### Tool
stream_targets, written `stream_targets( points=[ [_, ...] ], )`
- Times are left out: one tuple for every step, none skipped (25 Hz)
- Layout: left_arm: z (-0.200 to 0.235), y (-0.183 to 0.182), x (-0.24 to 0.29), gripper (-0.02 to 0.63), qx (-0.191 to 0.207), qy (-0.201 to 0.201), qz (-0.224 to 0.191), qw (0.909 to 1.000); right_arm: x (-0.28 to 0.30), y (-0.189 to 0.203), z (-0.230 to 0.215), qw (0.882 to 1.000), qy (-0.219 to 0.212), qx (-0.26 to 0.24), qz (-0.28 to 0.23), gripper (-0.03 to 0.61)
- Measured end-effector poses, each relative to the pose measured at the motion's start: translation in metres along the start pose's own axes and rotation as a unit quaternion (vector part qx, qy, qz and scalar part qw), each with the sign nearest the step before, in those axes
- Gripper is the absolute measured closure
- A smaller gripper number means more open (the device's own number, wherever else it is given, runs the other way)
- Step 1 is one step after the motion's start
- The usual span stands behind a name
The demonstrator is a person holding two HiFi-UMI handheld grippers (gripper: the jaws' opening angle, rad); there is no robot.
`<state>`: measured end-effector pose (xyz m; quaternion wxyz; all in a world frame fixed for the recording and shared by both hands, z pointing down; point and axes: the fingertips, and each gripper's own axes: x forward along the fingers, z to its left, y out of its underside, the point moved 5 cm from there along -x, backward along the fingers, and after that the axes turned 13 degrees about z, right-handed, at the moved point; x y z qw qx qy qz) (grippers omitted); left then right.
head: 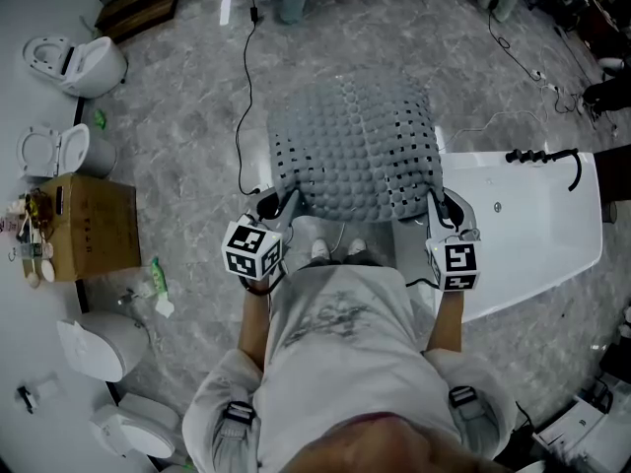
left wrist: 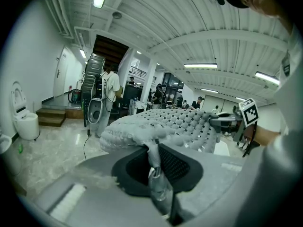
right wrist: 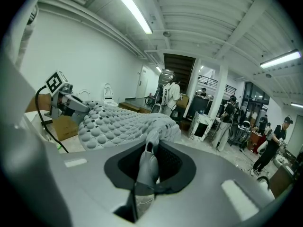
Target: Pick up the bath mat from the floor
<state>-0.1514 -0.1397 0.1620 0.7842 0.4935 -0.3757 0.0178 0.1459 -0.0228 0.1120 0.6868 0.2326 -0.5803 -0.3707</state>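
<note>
The grey bath mat (head: 355, 151), knobbed and dotted with holes, hangs spread out in front of me, off the floor, held by its two near corners. My left gripper (head: 286, 203) is shut on the mat's left near corner, and my right gripper (head: 434, 205) is shut on the right near corner. In the left gripper view a pinched fold of the mat (left wrist: 165, 126) runs down between the jaws of the left gripper (left wrist: 154, 148). In the right gripper view the mat (right wrist: 123, 122) is pinched the same way by the right gripper (right wrist: 149, 148).
A white bathtub (head: 532, 215) lies at the right, close under the mat's edge. Toilets (head: 84, 62) and a cardboard box (head: 94, 225) line the left wall. A black cable (head: 245, 97) runs over the marble floor. People stand far off in the background.
</note>
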Motion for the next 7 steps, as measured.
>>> stream_targets(
  points=[
    [-0.0004,0.0001,0.0,0.569,0.0,0.0,0.001,1.0,-0.0001,0.0,-0.0003,1.0,0.0,0.0,0.0,0.538],
    [-0.0008,0.0002,0.0,0.569,0.0,-0.001,0.001,1.0,-0.0002,0.0003,-0.0006,1.0,0.0,0.0,0.0,0.538],
    [-0.0014,0.0005,0.0001,0.569,0.0,-0.001,0.001,1.0,-0.0002,0.0007,-0.0009,1.0,-0.001,0.0,0.0,0.538],
    [-0.0019,0.0008,0.0004,0.569,0.0,-0.002,0.002,1.0,-0.0002,0.0013,-0.0013,1.0,-0.001,0.0,0.0,0.538],
    [-0.0025,0.0011,0.0007,0.569,0.0,-0.002,0.002,1.0,-0.0002,0.0018,-0.0017,1.0,-0.002,0.0,0.0,0.538],
    [-0.003,0.0013,0.0011,0.569,0.0,-0.002,0.002,1.0,-0.0001,0.0022,-0.0021,1.0,-0.002,0.0,0.0,0.538],
    [-0.0035,0.0015,0.0016,0.569,0.001,-0.003,0.002,1.0,0.0001,0.0027,-0.0025,1.0,-0.002,0.0,0.0,0.538]
  ],
)
